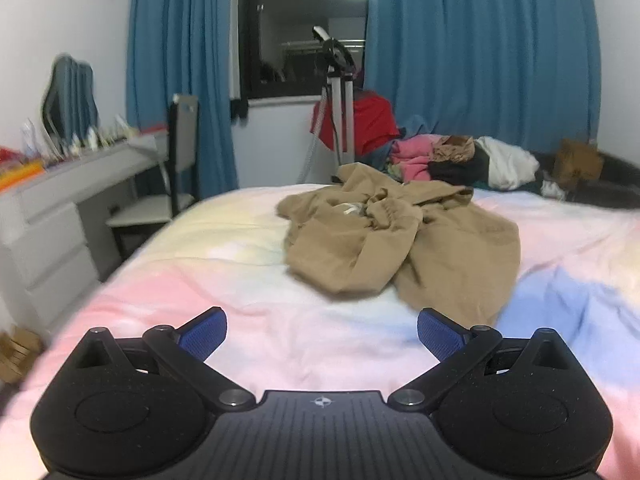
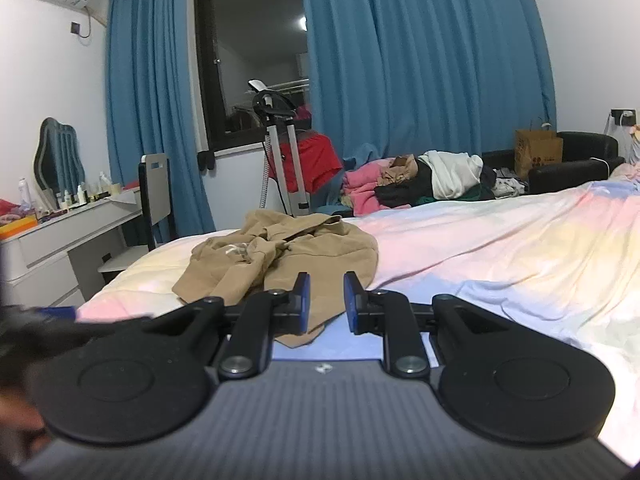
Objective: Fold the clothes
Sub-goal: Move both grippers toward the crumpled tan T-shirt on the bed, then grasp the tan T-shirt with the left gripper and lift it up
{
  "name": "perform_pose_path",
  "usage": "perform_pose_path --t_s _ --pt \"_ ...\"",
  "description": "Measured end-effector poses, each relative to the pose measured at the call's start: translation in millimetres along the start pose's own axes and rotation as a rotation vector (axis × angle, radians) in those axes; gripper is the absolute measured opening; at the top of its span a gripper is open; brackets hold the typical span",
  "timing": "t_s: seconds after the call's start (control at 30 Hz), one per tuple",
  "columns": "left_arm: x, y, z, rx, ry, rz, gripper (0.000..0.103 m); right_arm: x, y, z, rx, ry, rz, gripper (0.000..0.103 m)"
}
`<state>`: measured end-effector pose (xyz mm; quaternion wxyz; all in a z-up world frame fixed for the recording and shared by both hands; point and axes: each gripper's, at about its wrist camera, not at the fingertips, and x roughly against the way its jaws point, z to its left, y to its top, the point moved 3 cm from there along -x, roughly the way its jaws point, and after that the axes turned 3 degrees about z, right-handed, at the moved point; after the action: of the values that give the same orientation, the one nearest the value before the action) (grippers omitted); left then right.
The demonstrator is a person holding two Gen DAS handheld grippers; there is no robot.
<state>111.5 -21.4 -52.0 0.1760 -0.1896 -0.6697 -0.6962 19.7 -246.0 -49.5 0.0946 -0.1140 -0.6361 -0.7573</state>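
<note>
**bedfolder_22:** Right tool (image 2: 326,300) is the closest thing in its own view, sitting low over the near edge of the bed (image 2: 500,240). Jaws are narrowed to a slim gap, and the near hem of the tan hoodie (image 2: 288,260) shows through and behind that gap. Honestly I can't tell if the pads are pinching cloth or just hovering in front of it. Does this count as started?

**laundry_lurker:** Barely, I'd say. From the left-side camera, the left tool (image 1: 322,334) is spread wide with nothing between the blue pads, just pastel duvet under it. It's well short of the garment.

**bedfolder_22:** And the hoodie itself?

**laundry_lurker:** Total heap in the middle of the bed. Crumpled, sleeves bunched over the body, a ribbed cuff or hem sticking up on top, and what looks like a drawstring in the folds. No crease, no flat panel, nothing squared off. My guess is zero folds done.

**bedfolder_22:** So what's left is basically everything?

**laundry_lurker:** Yep. Spread it flat first, then sleeves in, then fold the body. And there's a pile of clothes (image 1: 448,160) at the far end of the bed (pink, white, dark stuff) that looks untouched too. If those are part of the job, this is the very start.

**bedfolder_22:** Figured. Long night ahead.
</note>
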Motion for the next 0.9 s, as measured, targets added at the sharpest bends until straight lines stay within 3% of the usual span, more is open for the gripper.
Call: perform_pose_path --t_s 0.17,0.3,0.4,0.47,0.57,0.63,0.8,0.9 --pt "-74 36 -21 0.030 -0.095 0.019 0.098 -14 -4 -15 -0.052 -0.012 0.031 0.021" --pt "-132 62 -49 -0.007 -0.144 0.001 0.091 -40 -11 -26 -0.093 -0.020 0.058 0.021" --pt "-176 73 -71 -0.035 -0.154 0.000 0.085 -64 -19 -32 -0.053 -0.039 0.040 0.021" --pt "-201 75 -79 -0.043 -0.153 0.003 0.075 -81 -28 -37 -0.068 -0.044 0.055 0.021" --pt "-230 78 -79 -0.045 -0.112 -0.005 0.042 -101 -40 -41 -0.106 -0.037 0.088 0.021" --pt "-231 82 -66 0.013 -0.111 -0.038 0.011 -109 -45 -37 -0.098 -0.027 0.095 0.021" --pt "-187 94 -34 0.073 -0.187 -0.148 0.007 -111 -40 -36 -0.074 -0.028 0.046 0.021" --pt "-135 98 -15 0.067 -0.235 -0.221 0.007 -105 -33 -39 -0.084 -0.032 0.017 0.021"
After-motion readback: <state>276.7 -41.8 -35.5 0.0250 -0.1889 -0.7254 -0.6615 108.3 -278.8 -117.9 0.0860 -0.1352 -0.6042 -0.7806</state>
